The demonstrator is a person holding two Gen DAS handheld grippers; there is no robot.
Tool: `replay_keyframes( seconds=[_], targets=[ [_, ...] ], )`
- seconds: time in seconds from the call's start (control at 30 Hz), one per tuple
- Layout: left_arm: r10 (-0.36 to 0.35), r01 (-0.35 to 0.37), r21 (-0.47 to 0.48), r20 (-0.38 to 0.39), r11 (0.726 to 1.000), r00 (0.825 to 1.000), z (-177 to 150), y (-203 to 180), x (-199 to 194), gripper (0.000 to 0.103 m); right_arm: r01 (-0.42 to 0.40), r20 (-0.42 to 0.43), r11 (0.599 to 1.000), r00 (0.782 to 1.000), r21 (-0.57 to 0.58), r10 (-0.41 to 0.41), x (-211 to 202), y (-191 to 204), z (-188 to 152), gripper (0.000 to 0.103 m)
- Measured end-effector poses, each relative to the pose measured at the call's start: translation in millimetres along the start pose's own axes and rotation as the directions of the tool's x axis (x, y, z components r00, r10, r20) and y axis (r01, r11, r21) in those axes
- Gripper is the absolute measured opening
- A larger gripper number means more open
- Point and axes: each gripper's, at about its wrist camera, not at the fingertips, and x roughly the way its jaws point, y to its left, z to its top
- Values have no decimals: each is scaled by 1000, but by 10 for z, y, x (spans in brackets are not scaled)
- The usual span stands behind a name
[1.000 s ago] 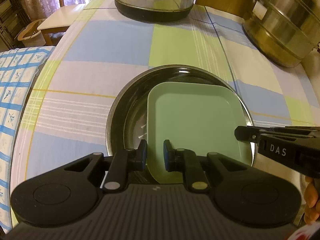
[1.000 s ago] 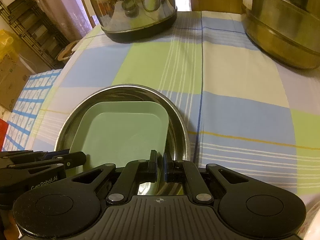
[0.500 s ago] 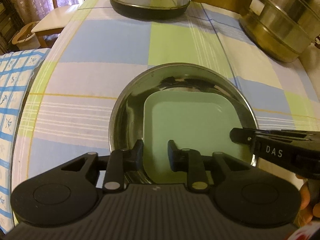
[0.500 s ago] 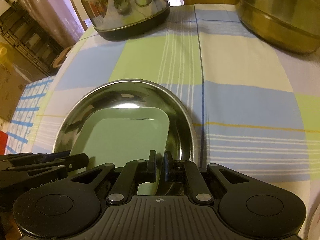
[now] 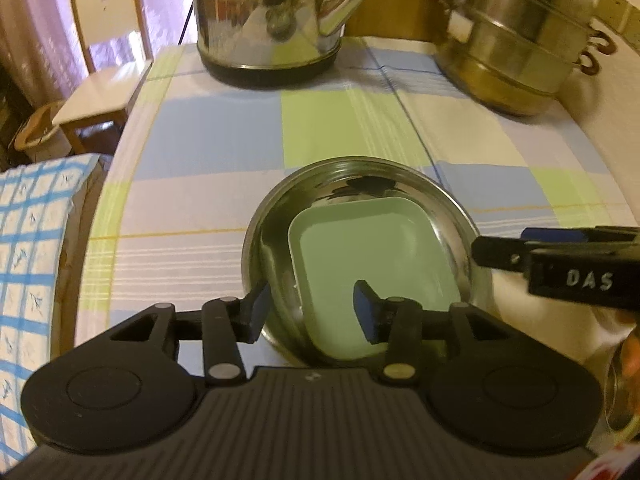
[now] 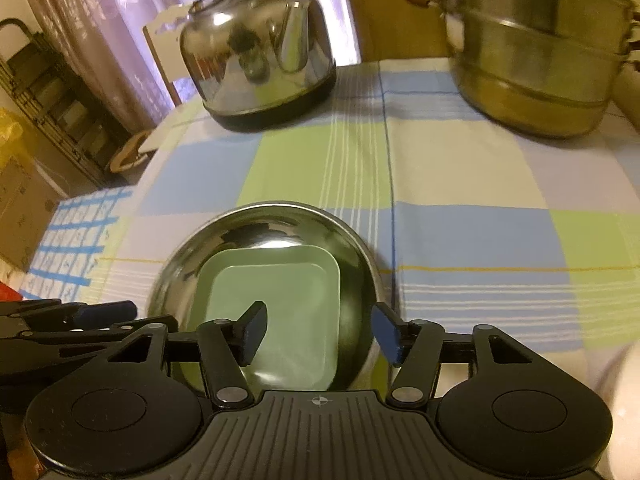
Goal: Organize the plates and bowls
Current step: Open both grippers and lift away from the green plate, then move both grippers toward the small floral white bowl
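A pale green square plate [image 5: 372, 264] lies inside a round steel bowl [image 5: 276, 216] on the checked tablecloth; both also show in the right wrist view, plate [image 6: 280, 300] and bowl [image 6: 272, 220]. My left gripper [image 5: 312, 312] is open and empty, just above the bowl's near rim. My right gripper [image 6: 318, 330] is open and empty, over the bowl's near right side. The right gripper's fingers [image 5: 500, 256] enter the left wrist view from the right. The left gripper's fingers [image 6: 104, 312] show at the left of the right wrist view.
A steel kettle [image 5: 272, 20] stands at the table's far side. A stacked steel steamer pot [image 5: 516, 40] stands at the far right. A wooden chair [image 5: 104, 60] and a blue-patterned cloth [image 5: 32, 240] lie off the table's left edge.
Both grippers have opened and let go of the green plate, which now rests in the steel bowl. Both have pulled back and up a little.
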Motion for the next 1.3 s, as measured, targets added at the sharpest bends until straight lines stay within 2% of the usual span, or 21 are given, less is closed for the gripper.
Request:
replay_keyframes(
  seconds=[0.23,0.4,0.67,0.9,1.3],
  targets=[
    [-18,17,35,32,999,999,-193,21,-400,54,16,28,999,999,32,-17,-485,7,-206,65],
    [-44,42,43,49,998,998,-383,42,-651,55,25,40,998,999,65,-28,-797,21,-413,66],
    [-83,78,70,63,994,995,-698,-2,-975,63,42,29,997,999,69,-44,-1173,107,-786,66],
    [-101,97,72,64,993,993,-918,-73,-1171,70,58,9,997,998,55,-59,-1360,199,-1065,67],
    [-109,107,65,26,992,994,-1178,-285,-1270,71,43,-35,999,998,24,-42,-1457,194,-1342,67]
  ],
)
